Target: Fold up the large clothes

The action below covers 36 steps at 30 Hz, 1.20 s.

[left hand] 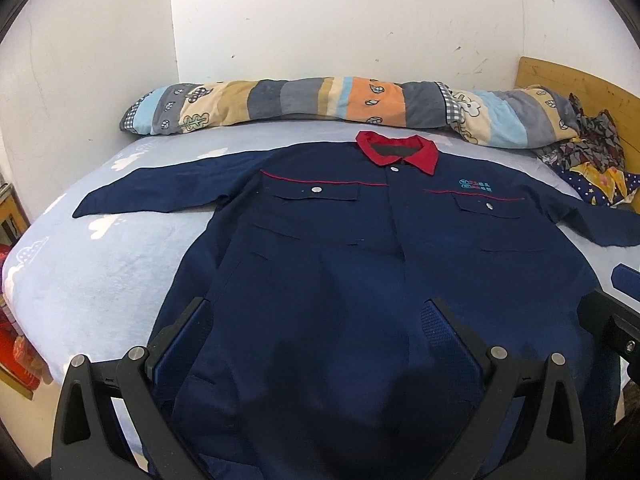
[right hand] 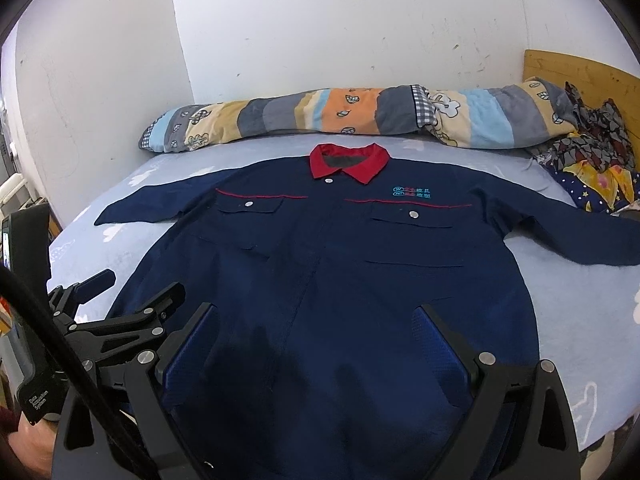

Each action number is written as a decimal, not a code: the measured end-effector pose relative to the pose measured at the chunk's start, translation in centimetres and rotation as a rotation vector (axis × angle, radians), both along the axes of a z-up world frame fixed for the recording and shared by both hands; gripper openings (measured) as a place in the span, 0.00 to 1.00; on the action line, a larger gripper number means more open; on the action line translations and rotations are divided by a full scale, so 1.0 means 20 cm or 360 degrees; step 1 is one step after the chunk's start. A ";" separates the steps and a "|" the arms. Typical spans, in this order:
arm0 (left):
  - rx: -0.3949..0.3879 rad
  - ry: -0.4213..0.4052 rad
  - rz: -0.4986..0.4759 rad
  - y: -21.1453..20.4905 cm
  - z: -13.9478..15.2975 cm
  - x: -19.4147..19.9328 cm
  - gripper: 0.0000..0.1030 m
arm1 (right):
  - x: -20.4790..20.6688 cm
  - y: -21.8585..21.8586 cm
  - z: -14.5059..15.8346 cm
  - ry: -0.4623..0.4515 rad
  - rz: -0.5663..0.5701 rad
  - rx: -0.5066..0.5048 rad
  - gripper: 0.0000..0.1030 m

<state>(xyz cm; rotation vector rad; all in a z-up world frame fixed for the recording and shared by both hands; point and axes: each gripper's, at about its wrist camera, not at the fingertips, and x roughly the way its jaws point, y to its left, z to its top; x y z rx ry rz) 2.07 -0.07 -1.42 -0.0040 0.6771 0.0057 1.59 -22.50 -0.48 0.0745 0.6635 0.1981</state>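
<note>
- The navy work jacket (left hand: 320, 240) lies face up and spread flat on the pale blue cloud-print bedsheet (left hand: 100, 272), red collar (left hand: 398, 152) toward 12 o'clock, hem toward 6 o'clock under both grippers.
- One sleeve (left hand: 160, 184) runs out toward 9 o'clock, the other sleeve (right hand: 580, 236) toward 3 o'clock.
- Left gripper (left hand: 320, 312): jaws spread wide above the lower front of the jacket, pinching nothing.
- Right gripper (right hand: 316, 316): likewise spread and empty, beside the left one.
- Judged handling: woven workwear cloth, limp but with some body, fairly light; it should crease cleanly and not slip much on the fleecy sheet. The snap buttons (right hand: 413, 213) and pocket flaps add stiff spots.
- Sensible holds: a sleeve cuff and the shoulder seam on one side, pinching through a single layer edge.
- The chest emblem (right hand: 414, 192) carries teal lettering, too small to read.
- The left gripper's body, at 8 o'clock in the right view, bears a label (right hand: 40, 400) reading "Data … System"; the middle word is unclear.
- A striped rolled quilt (left hand: 320, 100) lies along 12 o'clock.
</note>
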 end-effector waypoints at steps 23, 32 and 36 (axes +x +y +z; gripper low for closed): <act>0.0086 -0.0073 0.0011 -0.01 0.03 -0.05 1.00 | 0.00 -0.04 -0.02 0.0010 -0.0037 0.0020 0.96; 0.0094 -0.0066 0.0008 0.00 0.04 -0.05 1.00 | 0.00 -0.04 -0.02 0.0012 -0.0038 0.0014 0.96; 0.0099 -0.0074 0.0012 0.00 0.04 -0.05 1.00 | 0.00 -0.04 -0.02 0.0009 -0.0042 0.0013 0.96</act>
